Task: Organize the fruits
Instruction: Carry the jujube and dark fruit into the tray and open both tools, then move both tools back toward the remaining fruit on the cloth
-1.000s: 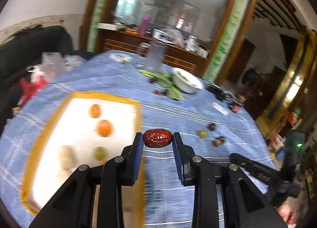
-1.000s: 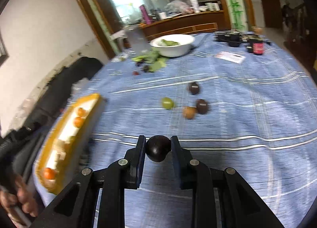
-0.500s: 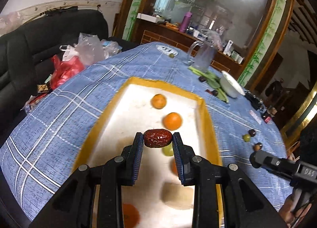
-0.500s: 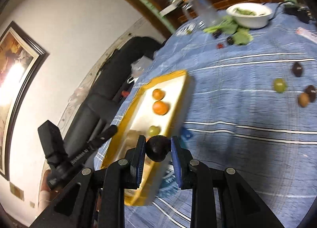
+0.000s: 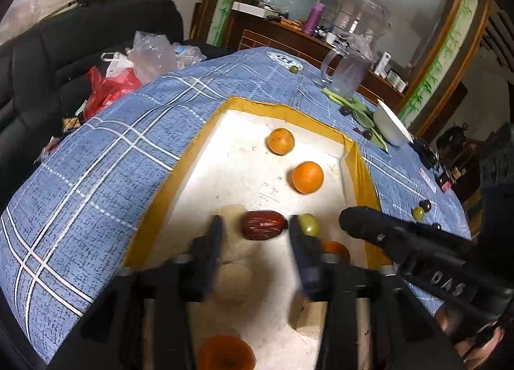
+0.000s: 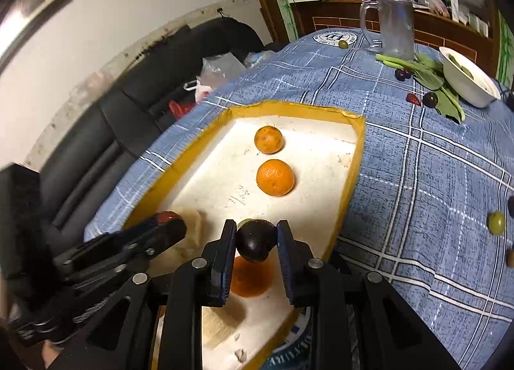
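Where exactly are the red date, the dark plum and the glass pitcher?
red date (image 5: 263,225), left wrist view, middle of its wrinkled skin.
dark plum (image 6: 256,241), right wrist view, centre of its front.
glass pitcher (image 6: 395,29), right wrist view, middle of its body.

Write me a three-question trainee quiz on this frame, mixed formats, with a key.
1. True or false: the right tool grips a dark round plum over the yellow-rimmed white foam tray.
2. Multiple choice: the wrinkled red date at the left tool is (A) clamped tight, (B) loose between jaws that have just been opening, (C) lying on the blue checked tablecloth.
3. Fill in: the two whole fruits farthest back in the tray are ____ in colour.

Key: 1 true; 2 B; 3 orange, meaning the far orange citrus fruit and the near orange citrus fruit.
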